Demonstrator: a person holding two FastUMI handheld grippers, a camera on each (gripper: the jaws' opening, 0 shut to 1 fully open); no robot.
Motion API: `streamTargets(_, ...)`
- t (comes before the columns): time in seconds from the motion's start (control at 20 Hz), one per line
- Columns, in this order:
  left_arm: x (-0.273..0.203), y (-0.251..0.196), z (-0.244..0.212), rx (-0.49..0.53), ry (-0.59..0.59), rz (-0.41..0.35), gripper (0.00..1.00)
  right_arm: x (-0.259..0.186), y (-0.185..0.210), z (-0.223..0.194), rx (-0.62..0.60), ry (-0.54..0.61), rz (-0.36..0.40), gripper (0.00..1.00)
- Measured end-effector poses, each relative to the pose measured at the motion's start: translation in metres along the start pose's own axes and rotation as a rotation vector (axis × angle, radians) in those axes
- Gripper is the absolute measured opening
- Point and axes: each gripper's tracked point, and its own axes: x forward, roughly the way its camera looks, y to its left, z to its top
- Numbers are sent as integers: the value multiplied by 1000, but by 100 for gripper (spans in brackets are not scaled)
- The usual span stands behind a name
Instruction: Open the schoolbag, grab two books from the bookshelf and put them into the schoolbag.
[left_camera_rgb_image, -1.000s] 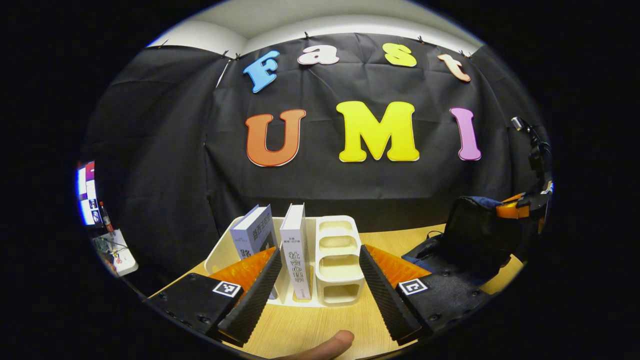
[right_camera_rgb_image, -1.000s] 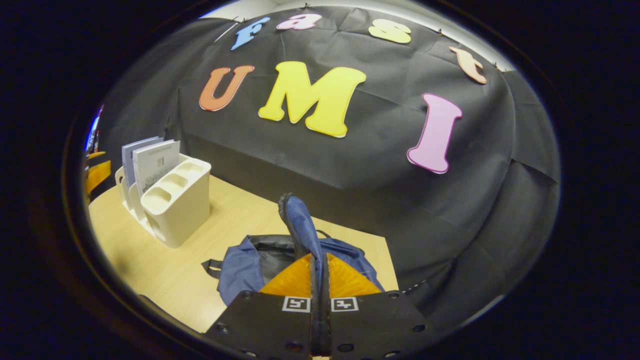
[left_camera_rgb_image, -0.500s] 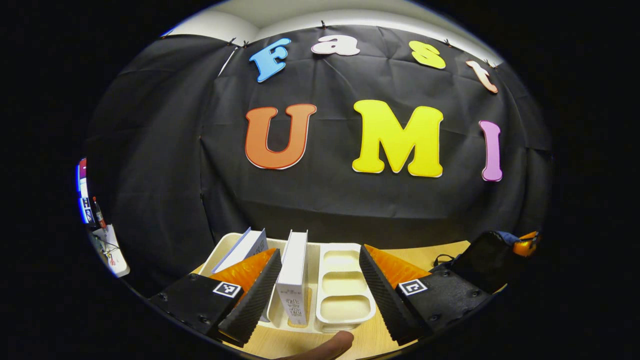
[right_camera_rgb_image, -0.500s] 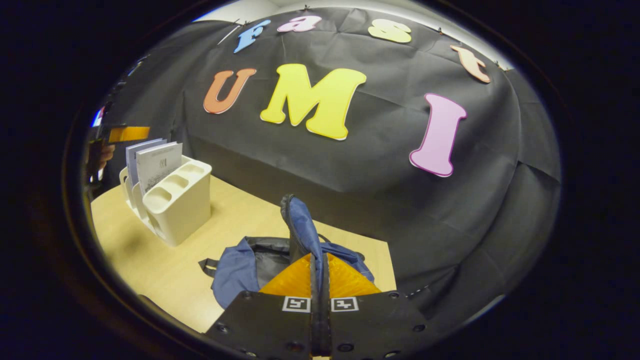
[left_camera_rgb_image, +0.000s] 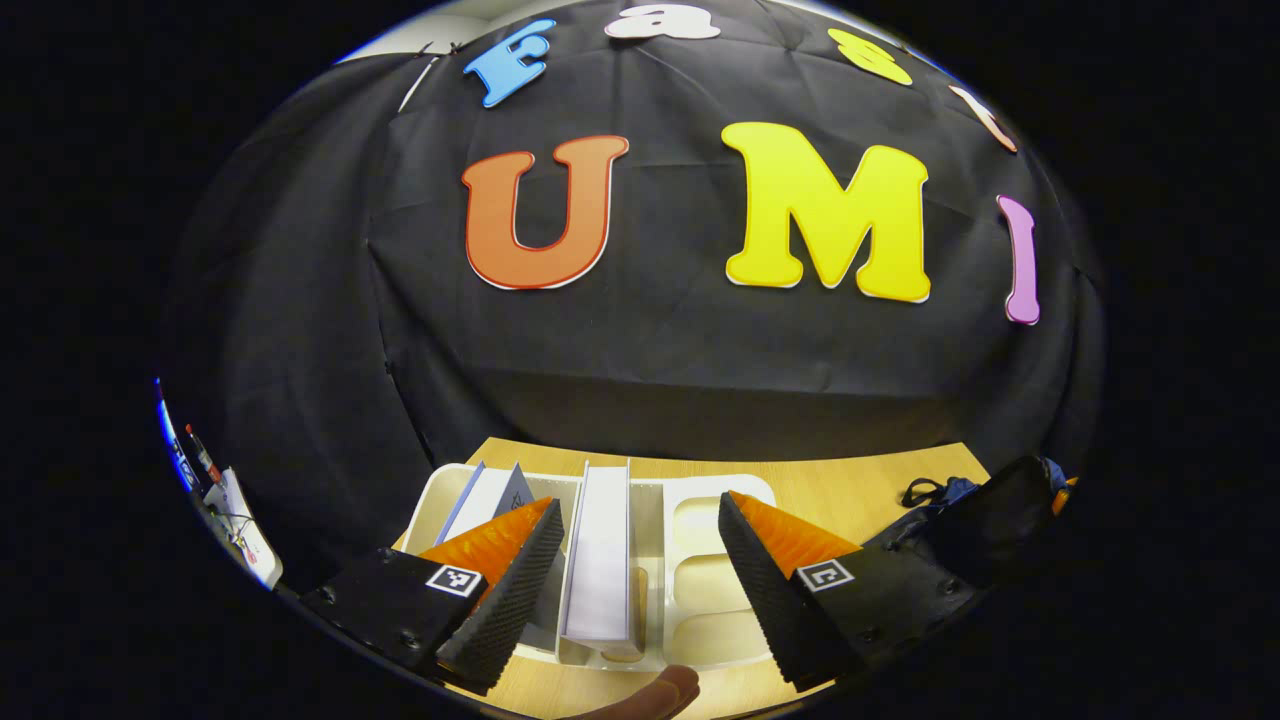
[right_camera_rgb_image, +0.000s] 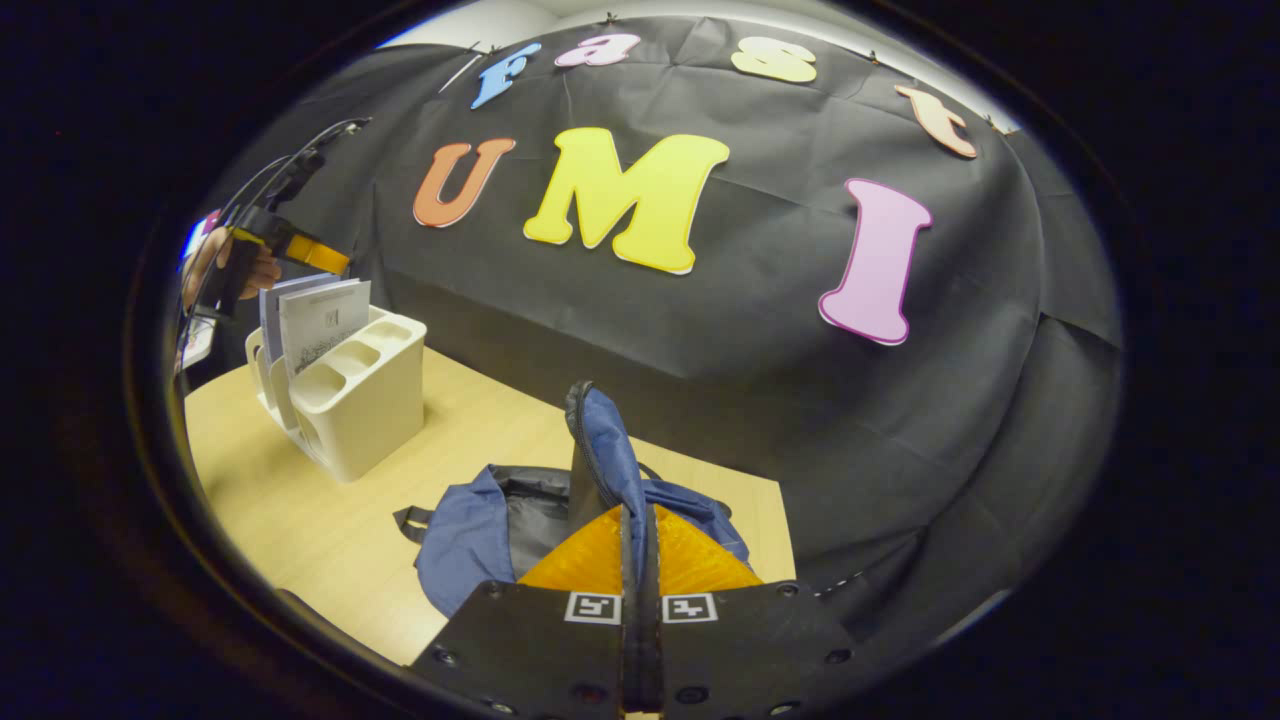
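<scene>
Schoolbag (right_camera_rgb_image: 470, 530) lies open on the table's (right_camera_rgb_image: 300, 500) near right, its flap pinched up by the right gripper (right_camera_rgb_image: 638, 540), while the left gripper (left_camera_rgb_image: 635, 570), spread, straddles 1 of 2 books (left_camera_rgb_image: 600, 560) in the far-left bookshelf (right_camera_rgb_image: 350, 400); neither packed.

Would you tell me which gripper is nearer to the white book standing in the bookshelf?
Left. The left gripper is open around the white book; the right gripper grips the schoolbag.

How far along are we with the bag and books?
Done: schoolbag open, its flap pinched up by the right gripper. In hand: left gripper open over the white book in the bookshelf. Left: grabbing and bagging both books.
</scene>
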Motion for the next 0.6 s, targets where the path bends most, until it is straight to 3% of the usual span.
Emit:
streamTargets(0.3,29,17,-26,15,248,30,94,-2,-3,-8,1,-6,7,0)
streamTargets(0.6,36,12,-56,60,459,-1,82,2,0,-15,-3,-5,19,0)
